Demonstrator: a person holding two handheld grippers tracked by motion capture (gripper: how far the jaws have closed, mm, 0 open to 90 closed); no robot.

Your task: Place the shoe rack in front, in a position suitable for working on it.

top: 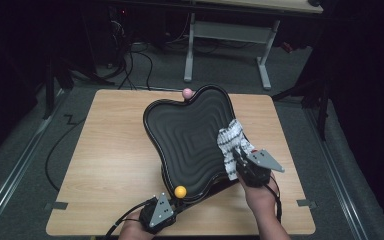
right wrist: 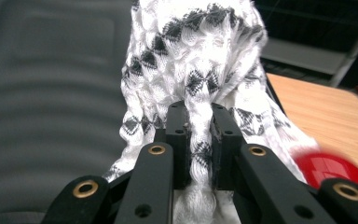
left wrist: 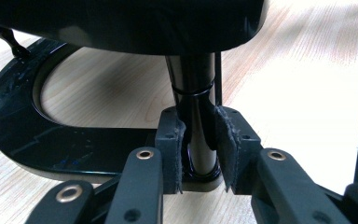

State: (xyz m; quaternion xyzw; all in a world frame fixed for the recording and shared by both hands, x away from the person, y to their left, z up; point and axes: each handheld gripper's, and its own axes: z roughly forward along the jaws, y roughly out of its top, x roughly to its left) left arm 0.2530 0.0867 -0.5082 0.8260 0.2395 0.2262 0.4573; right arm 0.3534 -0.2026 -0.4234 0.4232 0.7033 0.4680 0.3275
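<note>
- The work in hand looks like wiping the black wavy tray (top: 187, 135): the right tongs (top: 240, 156) are clamped on a bunched white-and-black cloth (top: 230, 142), which the right gripper view shows pinched tight between the pads (right wrist: 177, 140).
- The cloth (right wrist: 200, 70) hangs just ahead of the right tongs and lies against the tray's ridged inner face (right wrist: 42, 93) near its rim, on the side nearest that hand.
- The left tongs (left wrist: 199, 149) are narrowed onto the tray's black post (left wrist: 193, 93); in the left gripper view the pads (left wrist: 173, 140) press it on both sides, low down near the foot of the stand (left wrist: 18, 135).
- In the high view the left tongs (top: 172, 202) sit just under the yellow ball (top: 180, 191) at the tray's near edge; a pink ball (top: 187, 93) caps the far edge.
- A red ball (right wrist: 328, 168) shows blurred just beside the right tongs.
- Judged step: mid-wipe, with the tray tilted up and steadied above the surface (top: 115, 165).
- Next move, as I judge it: drag the cloth across the ridges away from the right tongs, keeping it pressed flat, while the left tongs hold the post firm so the tray does not swing.
</note>
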